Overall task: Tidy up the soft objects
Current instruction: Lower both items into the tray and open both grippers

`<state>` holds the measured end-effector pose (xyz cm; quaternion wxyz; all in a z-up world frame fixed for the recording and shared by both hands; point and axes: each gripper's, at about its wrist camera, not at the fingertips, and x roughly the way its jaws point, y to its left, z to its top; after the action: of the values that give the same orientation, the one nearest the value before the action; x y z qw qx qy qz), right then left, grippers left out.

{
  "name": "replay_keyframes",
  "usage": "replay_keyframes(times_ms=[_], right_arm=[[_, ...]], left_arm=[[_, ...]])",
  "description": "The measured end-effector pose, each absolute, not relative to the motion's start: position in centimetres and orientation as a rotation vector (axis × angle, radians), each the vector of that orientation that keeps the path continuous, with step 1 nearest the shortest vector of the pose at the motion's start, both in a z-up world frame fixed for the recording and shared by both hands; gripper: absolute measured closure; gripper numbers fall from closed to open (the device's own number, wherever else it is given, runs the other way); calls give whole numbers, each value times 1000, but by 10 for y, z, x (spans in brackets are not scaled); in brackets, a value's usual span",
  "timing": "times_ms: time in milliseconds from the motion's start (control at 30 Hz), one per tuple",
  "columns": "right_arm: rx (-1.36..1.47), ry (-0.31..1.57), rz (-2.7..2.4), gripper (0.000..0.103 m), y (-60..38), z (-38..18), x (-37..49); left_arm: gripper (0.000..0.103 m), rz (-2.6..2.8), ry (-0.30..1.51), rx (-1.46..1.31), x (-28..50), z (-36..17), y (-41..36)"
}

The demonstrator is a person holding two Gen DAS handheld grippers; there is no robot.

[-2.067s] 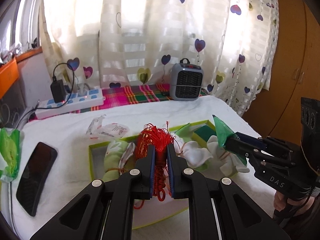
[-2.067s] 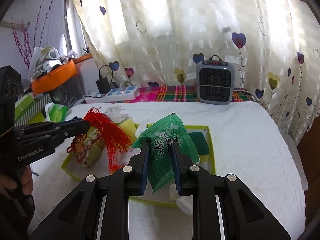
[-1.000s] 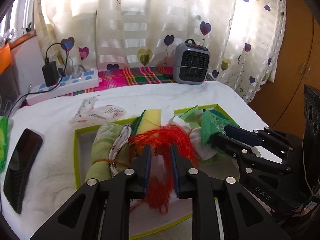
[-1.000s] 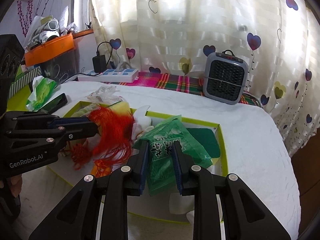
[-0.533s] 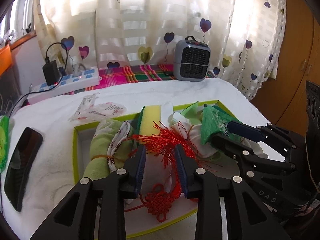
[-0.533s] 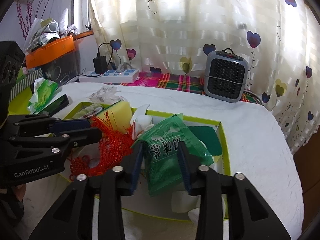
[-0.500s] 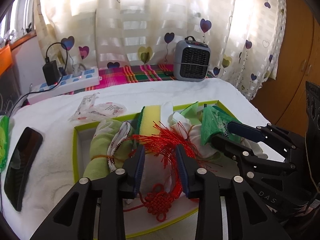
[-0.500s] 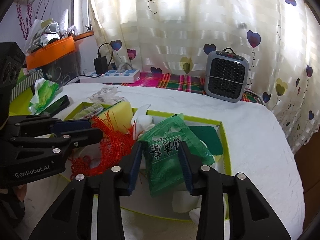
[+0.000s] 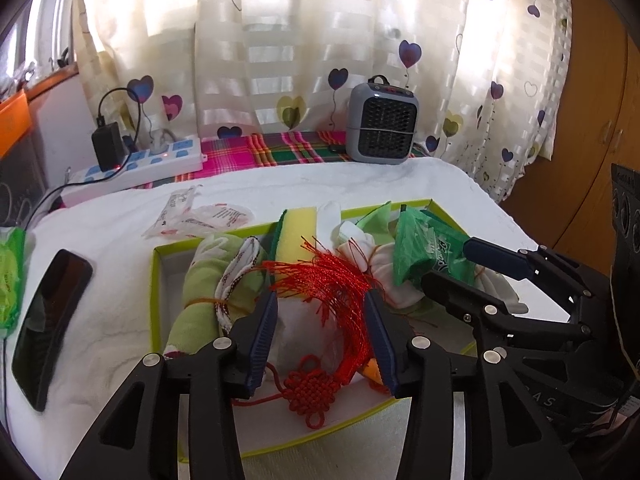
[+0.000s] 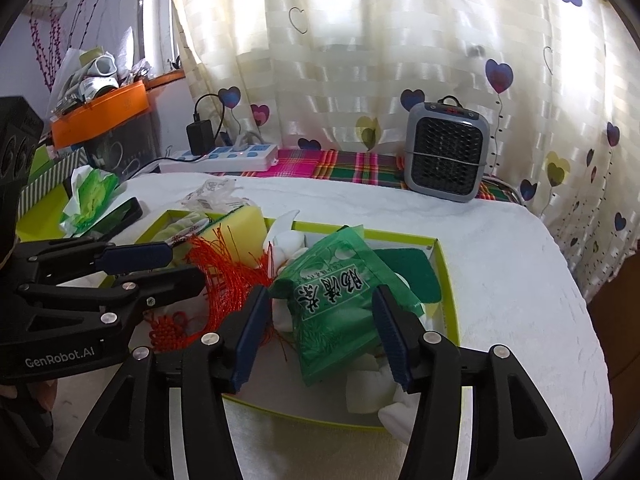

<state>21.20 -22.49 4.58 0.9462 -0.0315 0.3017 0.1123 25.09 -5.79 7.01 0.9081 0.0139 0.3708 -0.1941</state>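
Note:
A shallow box with a lime-green rim lies on the white towel and holds several soft things. Among them are a rolled green cloth, a yellow sponge and white socks. The red tassel knot lies in the box between the fingers of my left gripper. Those jaws are opening and the pads do not press on it. A green packet rests in the box between the fingers of my right gripper, whose jaws are also opening, clear of it.
A black phone and a green tissue pack lie left of the box. A clear wrapper sits behind it. A power strip and a grey heater stand by the curtain. The table's edge and a wooden wardrobe are at the right.
Both grippers came down to the box and their jaws have spread apart. The red tassel knot and the green packet were let go and now lie in the box.

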Motion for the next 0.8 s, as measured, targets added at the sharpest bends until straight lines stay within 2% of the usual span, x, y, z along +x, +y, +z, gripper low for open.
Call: replay_keyframes(times_ms=[500,633,800], right_arm=[[-30,615,206,47,-232,48,199],[-14,611,208,47,-235,49,194],[-2,607,208,47,-236,51,184]], left_arm=[[55,-368,763,26,236,74,-57],[49,-356,761,26,230,76,-56],[48,-335,756,8,219,80,-51]])
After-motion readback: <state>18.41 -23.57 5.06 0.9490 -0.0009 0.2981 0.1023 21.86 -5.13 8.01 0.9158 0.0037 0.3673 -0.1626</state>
